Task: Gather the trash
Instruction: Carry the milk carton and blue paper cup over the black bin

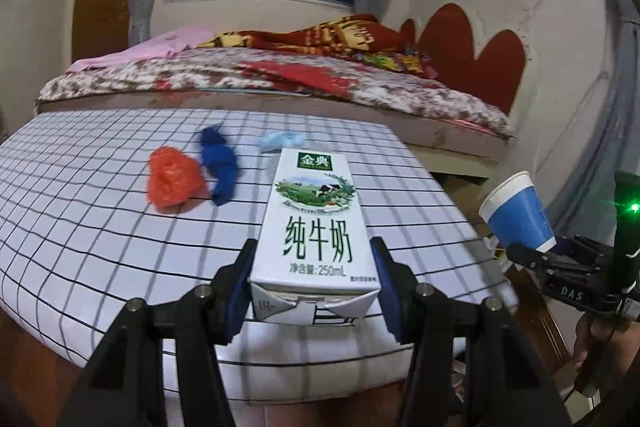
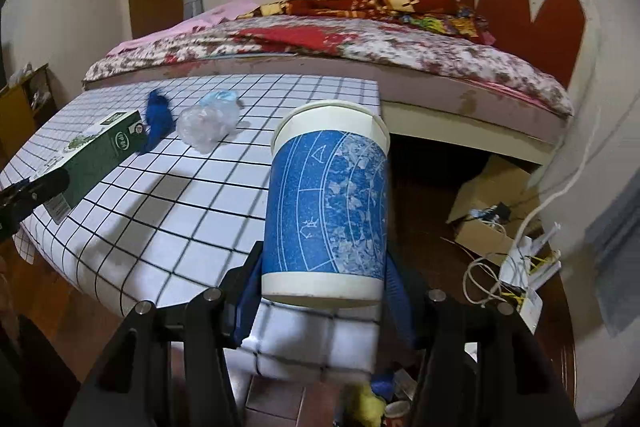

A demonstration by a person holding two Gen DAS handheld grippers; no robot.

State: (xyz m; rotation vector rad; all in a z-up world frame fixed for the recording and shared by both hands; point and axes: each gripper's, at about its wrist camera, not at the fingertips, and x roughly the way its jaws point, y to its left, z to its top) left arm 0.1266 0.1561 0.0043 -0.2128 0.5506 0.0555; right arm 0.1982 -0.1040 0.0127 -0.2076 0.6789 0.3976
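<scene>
A white milk carton (image 1: 316,223) with green print is clamped at its near end between the blue pads of my left gripper (image 1: 314,267), held just above the checked table (image 1: 100,227). In the right wrist view, my right gripper (image 2: 324,279) is shut on the base of a blue-and-white paper cup (image 2: 328,211), held near the table's right corner. Each view shows the other hand's load: the cup (image 1: 518,215) at the right, the carton (image 2: 100,155) at the left. On the cloth lie an orange crumpled bag (image 1: 172,181), a dark blue bag (image 1: 220,167) and a pale clear bag (image 2: 208,125).
A bed (image 2: 400,59) with floral covers runs behind the table. On the floor to the right sit a cardboard box (image 2: 492,199) and a white router with cables (image 2: 528,275). Below the table's near corner some yellow and blue scraps (image 2: 372,403) show.
</scene>
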